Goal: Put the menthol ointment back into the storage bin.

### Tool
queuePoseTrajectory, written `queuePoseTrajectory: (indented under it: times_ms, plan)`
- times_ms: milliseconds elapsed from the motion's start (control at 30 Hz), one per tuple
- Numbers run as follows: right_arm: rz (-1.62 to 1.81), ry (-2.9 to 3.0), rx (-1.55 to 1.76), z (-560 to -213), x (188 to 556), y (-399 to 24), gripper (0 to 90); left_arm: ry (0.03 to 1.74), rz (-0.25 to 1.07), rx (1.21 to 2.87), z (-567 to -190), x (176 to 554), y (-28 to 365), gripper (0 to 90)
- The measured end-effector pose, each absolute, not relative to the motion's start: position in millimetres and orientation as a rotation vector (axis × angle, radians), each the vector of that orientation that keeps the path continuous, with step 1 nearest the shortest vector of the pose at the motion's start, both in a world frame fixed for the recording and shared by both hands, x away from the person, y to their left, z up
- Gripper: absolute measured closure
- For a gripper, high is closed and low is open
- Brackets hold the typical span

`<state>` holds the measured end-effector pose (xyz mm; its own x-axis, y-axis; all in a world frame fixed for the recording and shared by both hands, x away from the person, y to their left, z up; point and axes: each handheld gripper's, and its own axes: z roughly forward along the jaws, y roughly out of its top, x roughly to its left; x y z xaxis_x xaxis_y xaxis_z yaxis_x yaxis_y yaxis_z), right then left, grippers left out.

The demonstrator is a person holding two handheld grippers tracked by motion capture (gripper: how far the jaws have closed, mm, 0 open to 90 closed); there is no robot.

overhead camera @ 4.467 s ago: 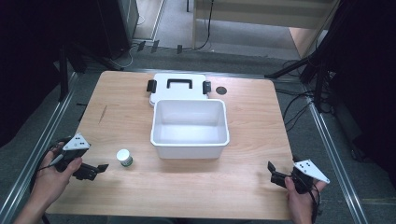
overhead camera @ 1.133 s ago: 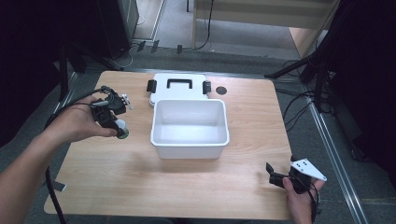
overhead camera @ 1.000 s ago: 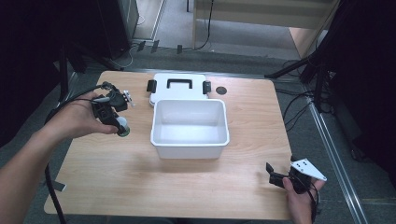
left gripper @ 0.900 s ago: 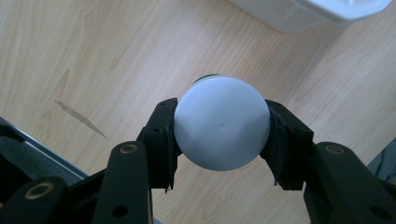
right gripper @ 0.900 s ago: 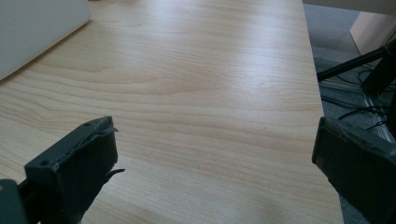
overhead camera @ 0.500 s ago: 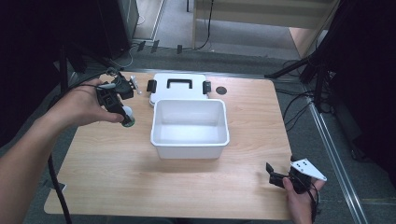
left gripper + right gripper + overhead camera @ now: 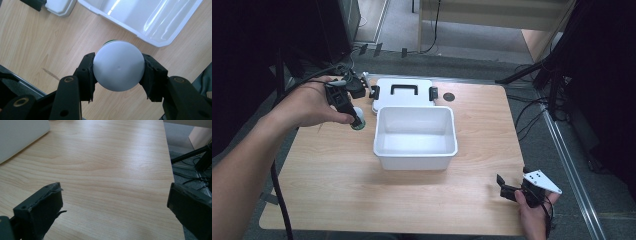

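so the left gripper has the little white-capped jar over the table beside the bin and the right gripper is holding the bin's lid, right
Not quite: the right gripper holds nothing. The right gripper view shows its fingers apart over bare table. The lid lies behind the bin. The left gripper does grip the jar.

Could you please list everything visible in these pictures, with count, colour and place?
Small round white-capped container: one, white top with a green edge, held above the table's left part, beside the bin.
Open rectangular plastic bin: one, white, table centre, nothing inside.
Flat plastic lid with black handle and clips: one, white, behind the bin.
Small round disc: one, dark, right of the lid.
Wooden table: one, light wood.
Left gripper: one, black, shut on the container.
Right gripper: one, black, jaws open, low over the table's near right corner.
Hands: two, one on each gripper.
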<state>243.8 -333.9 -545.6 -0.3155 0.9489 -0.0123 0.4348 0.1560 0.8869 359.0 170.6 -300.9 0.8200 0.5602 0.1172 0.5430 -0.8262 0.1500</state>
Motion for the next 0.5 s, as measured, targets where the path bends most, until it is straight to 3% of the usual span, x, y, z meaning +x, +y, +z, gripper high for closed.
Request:
queuePoseTrajectory:
  times_ms: [500]
  plan:
    - [1.111, 1.839, 1.315, -546, 244, -334, 0.2, 0.807, 0.217, 2.929, -314, 365, 143, 51.4]
